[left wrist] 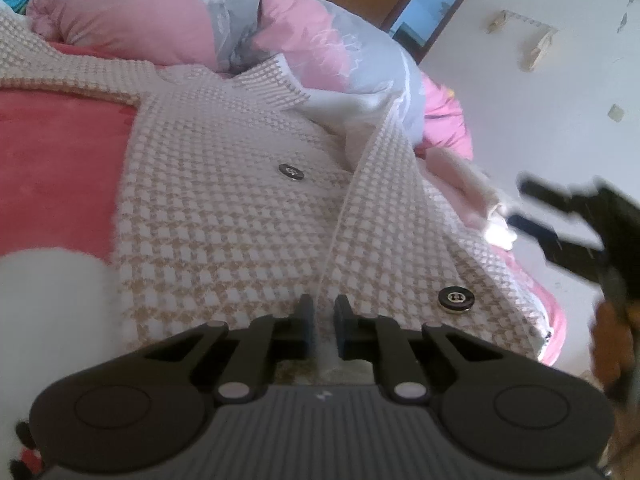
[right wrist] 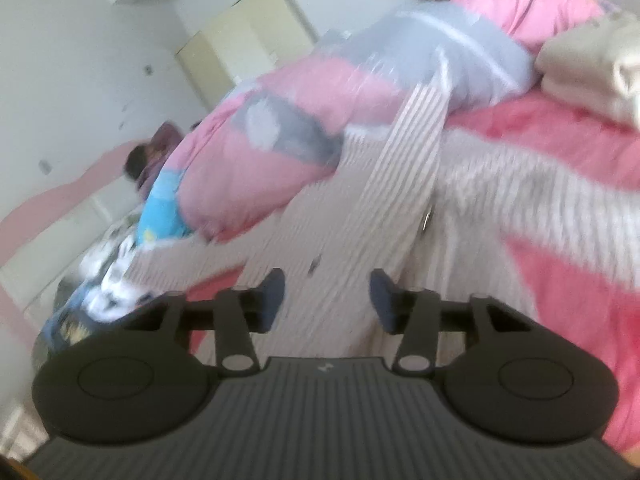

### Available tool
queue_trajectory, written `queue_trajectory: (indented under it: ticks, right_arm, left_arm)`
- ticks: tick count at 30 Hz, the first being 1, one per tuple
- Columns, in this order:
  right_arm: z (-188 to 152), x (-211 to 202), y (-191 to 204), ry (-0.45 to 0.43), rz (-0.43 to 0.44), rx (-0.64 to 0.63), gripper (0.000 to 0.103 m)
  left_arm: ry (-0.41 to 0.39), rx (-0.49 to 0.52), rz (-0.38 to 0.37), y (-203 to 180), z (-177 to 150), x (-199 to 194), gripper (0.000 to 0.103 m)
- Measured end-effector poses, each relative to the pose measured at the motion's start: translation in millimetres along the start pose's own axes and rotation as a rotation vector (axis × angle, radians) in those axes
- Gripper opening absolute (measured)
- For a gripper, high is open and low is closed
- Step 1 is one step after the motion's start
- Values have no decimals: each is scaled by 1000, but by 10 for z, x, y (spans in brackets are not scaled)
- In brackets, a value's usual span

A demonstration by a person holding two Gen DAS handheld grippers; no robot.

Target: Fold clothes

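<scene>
The left tool pinches the checked jacket's front edge on the pink bed.

The left tool (left wrist: pixel 323 320) is closed tight on the raised edge of the checked jacket (left wrist: pixel 224 216), low in the middle of its view. The jacket lies on the bed (left wrist: pixel 52 168) and runs long from the tool toward the upper left. The right tool (right wrist: pixel 327 300) is half open with nothing in it, over the jacket's blurred cloth, so the left hand is the nearer one. Two dark buttons (left wrist: pixel 454 298) show marks too small to read.
</scene>
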State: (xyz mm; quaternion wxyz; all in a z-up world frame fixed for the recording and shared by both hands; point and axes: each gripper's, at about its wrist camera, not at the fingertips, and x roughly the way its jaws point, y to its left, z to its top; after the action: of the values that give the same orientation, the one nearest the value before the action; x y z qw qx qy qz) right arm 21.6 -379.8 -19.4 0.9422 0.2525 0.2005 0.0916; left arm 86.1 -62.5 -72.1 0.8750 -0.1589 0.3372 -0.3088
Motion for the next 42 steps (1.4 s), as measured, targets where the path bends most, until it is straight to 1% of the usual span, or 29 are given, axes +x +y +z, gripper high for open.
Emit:
queue_trajectory:
  ticks: [3, 4, 8, 9, 11, 15, 18, 23, 24, 28, 29, 30, 31, 32, 33, 35, 38, 42]
  right_arm:
    - [349, 243, -62, -13, -36, 6, 59]
    - [467, 350, -71, -10, -51, 5, 59]
    - [909, 872, -203, 5, -169, -12, 65]
    - [1018, 1030, -246, 14, -195, -15, 67]
    - [1241, 1372, -305, 30, -250, -28, 70]
    - [1661, 1953, -473, 18, -359, -74, 80]
    - [1935, 2353, -669, -6, -434, -78, 81]
    - [2224, 2898, -1113, 4, -516, -17, 81]
    - [2266, 2994, -1202, 6, -529, -3, 81]
    - [2329, 3239, -1482, 15, -534, 49, 79]
    - [2332, 3286, -1563, 22, -526, 75, 75]
    - [2317, 3299, -1603, 30, -499, 97, 59]
    - [2301, 3311, -1643, 38, -473, 119, 34]
    - [2286, 3322, -1680, 46, -447, 139, 22]
    - [2269, 3307, -1654, 45, -432, 133, 13]
    - [2244, 3218, -1493, 16, -388, 73, 10]
    - [2241, 3071, -1131, 4, -296, -2, 8]
    - [2225, 3045, -537, 30, -189, -112, 8]
  left_arm:
    - [-13, 6, -37, 67, -22, -9, 10]
    - [-18, 8, -51, 95, -36, -10, 10]
    - [-42, 7, -106, 178, -87, -6, 8]
    - [-46, 6, -118, 196, -95, -3, 8]
    - [-51, 1, -143, 235, -104, 2, 7]
    - [-52, -10, -182, 300, -107, 18, 5]
    - [-54, -8, -203, 330, -113, 22, 5]
    - [-60, 13, -242, 384, -127, 40, 5]
    - [-60, 12, -249, 396, -123, 54, 5]
    - [-61, 16, -269, 418, -110, 101, 5]
    - [-62, 14, -271, 426, -104, 108, 5]
    - [-63, 13, -273, 430, -104, 109, 5]
    - [-64, 13, -274, 432, -107, 100, 5]
    - [-66, 12, -274, 434, -108, 96, 5]
    - [-66, 9, -276, 440, -107, 90, 4]
    - [-67, 1, -283, 447, -103, 76, 4]
    - [-67, -17, -296, 451, -92, 62, 4]
    - [-68, -35, -302, 456, -93, 48, 4]
